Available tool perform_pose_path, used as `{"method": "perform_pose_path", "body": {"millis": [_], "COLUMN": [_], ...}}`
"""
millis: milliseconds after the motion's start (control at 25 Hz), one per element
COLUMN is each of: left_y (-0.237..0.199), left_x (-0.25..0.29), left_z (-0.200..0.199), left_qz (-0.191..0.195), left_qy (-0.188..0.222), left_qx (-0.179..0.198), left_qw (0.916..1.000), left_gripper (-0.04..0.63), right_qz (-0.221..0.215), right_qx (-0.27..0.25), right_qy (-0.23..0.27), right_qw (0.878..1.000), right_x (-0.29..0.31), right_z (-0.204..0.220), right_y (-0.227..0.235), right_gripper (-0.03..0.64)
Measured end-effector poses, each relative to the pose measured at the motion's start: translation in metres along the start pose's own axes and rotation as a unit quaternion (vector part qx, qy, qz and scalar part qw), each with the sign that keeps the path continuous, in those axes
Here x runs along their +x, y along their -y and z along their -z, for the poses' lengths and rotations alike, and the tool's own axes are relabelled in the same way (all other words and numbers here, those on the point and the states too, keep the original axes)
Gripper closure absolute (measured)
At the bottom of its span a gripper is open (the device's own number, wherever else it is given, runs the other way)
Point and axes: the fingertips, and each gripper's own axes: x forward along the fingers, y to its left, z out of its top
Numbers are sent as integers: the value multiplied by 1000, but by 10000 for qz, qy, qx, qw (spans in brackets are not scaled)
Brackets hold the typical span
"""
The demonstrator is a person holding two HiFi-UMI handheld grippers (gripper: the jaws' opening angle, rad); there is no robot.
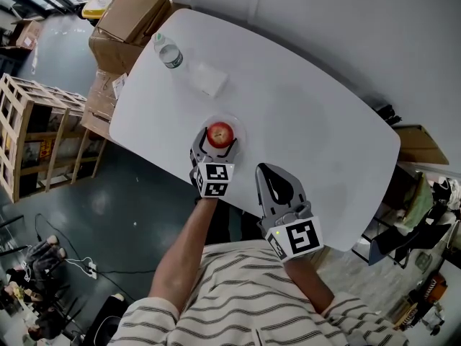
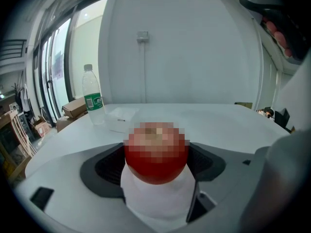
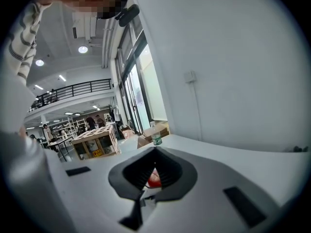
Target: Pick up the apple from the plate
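Note:
A red apple [image 1: 220,133] rests on a clear plate [image 1: 241,131] near the front edge of the white table [image 1: 310,114]. My left gripper [image 1: 218,138] has a jaw on each side of the apple. In the left gripper view the apple [image 2: 155,154] fills the gap, with both dark pads [image 2: 109,166] against it. To the right and closer to the person, my right gripper [image 1: 266,171] hangs over the table edge with its jaws together and nothing held. The right gripper view shows the apple [image 3: 154,179] through the small opening behind the closed tips.
A water bottle [image 1: 168,51] and a flat white packet [image 1: 209,79] stand at the table's far left. Cardboard boxes [image 1: 130,20] and a wooden crate [image 1: 36,132] sit on the floor to the left. A white wall lies behind the table.

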Motion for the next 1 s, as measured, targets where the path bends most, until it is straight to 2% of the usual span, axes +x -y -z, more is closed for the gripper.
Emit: {"method": "perform_pose_path", "body": {"millis": [760,1000], "left_y": [-10,-6], "left_x": [-75,-103], "left_z": [-58,-75], "left_qz": [-292,-370], "left_qy": [586,629], "left_qx": [-491,-573], "left_qw": [9966,9957], "left_gripper": [216,215], "right_qz": [-98,-183], "right_qx": [-208,-240], "right_qy": [268,367], "right_qw": [9994,9989], "right_x": [-19,-25], "right_z": [-21,-27], "right_y": [-19,-27], "right_gripper": [604,604]}}
